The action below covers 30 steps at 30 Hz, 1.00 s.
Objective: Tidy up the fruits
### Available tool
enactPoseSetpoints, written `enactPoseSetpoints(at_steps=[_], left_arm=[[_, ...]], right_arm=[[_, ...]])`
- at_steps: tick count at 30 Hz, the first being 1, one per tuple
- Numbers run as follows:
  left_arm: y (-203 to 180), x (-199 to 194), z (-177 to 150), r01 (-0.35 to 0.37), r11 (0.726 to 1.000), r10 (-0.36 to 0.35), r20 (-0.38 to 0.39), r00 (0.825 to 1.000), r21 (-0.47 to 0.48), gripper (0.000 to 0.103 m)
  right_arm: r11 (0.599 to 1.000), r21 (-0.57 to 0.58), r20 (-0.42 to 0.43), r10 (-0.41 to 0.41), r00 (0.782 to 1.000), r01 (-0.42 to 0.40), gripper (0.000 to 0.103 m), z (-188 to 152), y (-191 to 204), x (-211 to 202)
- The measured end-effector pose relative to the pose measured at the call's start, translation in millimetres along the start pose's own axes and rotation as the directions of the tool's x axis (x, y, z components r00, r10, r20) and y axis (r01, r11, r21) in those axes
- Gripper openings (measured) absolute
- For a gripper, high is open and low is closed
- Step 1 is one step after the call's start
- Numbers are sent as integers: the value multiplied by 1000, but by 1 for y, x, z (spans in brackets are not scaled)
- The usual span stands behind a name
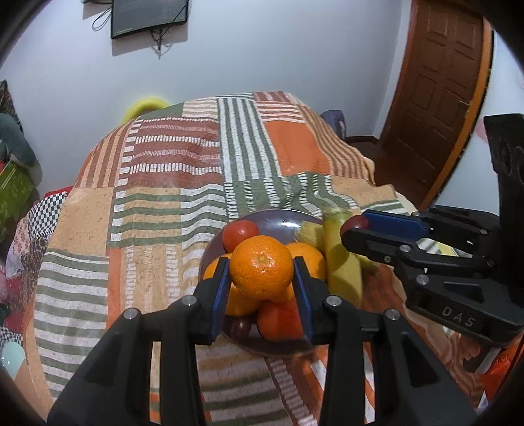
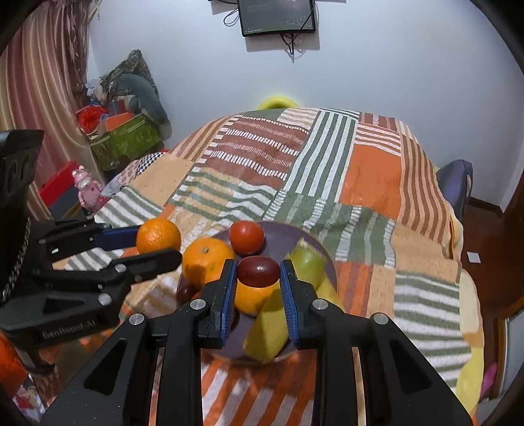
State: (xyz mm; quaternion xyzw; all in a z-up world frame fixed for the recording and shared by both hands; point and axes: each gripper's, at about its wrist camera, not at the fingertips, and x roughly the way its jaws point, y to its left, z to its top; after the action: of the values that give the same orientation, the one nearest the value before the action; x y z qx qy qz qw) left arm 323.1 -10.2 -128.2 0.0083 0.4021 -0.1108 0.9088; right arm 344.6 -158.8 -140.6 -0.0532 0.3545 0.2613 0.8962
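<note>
My left gripper (image 1: 261,278) is shut on an orange (image 1: 261,267) and holds it above a dark plate (image 1: 278,219) of fruit; it also shows in the right wrist view (image 2: 157,241) with the orange (image 2: 158,236). My right gripper (image 2: 258,278) is shut on a dark red plum (image 2: 258,271) above the same plate (image 2: 288,234); it shows in the left wrist view (image 1: 355,227). On the plate lie a red tomato (image 2: 246,237), more oranges (image 2: 206,259), a green pear (image 2: 308,262) and yellow bananas (image 1: 342,262).
The plate rests on a bed with a striped patchwork blanket (image 2: 327,170). A green box (image 2: 126,141) and clutter stand at the left wall. A wooden door (image 1: 439,91) is at the right. A monitor (image 2: 278,16) hangs on the wall.
</note>
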Motion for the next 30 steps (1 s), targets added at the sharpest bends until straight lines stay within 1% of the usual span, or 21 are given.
enactPoseSetpoints(at_steps=[2, 6, 10, 12, 17, 19, 21, 23, 26, 30], left_arm=[[5, 9, 3, 10, 999, -10, -12, 1000, -30, 37], [13, 28, 5, 2, 999, -4, -42, 999, -52, 37], [18, 47, 6, 26, 997, -32, -79, 996, -79, 37], [20, 54, 6, 44, 995, -52, -83, 995, -92, 37], [20, 61, 3, 50, 994, -58, -89, 994, -96, 39], [22, 61, 4, 46, 994, -55, -86, 995, -101, 45], [24, 58, 4, 40, 994, -48, -72, 996, -103, 47], [24, 53, 4, 41, 994, -47, -63, 997, -101, 47], [23, 41, 3, 30, 996, -34, -44, 998, -87, 47], [20, 18, 1, 6, 997, -6, -2, 1000, -72, 47]], right_arm=[[1000, 2, -6, -4, 1000, 4, 25, 5, -2, 8], [1000, 2, -28, -8, 1000, 8, 25, 13, -6, 24], [1000, -16, -53, -18, 998, 18, 25, 14, -5, 36], [1000, -23, -62, -19, 998, 18, 25, 13, -6, 41], [999, -42, -66, -23, 998, 20, 25, 13, -4, 46], [999, -35, -66, -16, 998, 13, 25, 13, -5, 45], [1000, -20, -68, -4, 998, 3, 26, 14, -7, 46], [1000, -19, -67, 1, 998, -2, 29, 14, -7, 44], [999, -31, -54, -14, 998, 12, 35, 13, -3, 38], [999, -29, -23, -21, 1000, 20, 36, 14, 0, 24]])
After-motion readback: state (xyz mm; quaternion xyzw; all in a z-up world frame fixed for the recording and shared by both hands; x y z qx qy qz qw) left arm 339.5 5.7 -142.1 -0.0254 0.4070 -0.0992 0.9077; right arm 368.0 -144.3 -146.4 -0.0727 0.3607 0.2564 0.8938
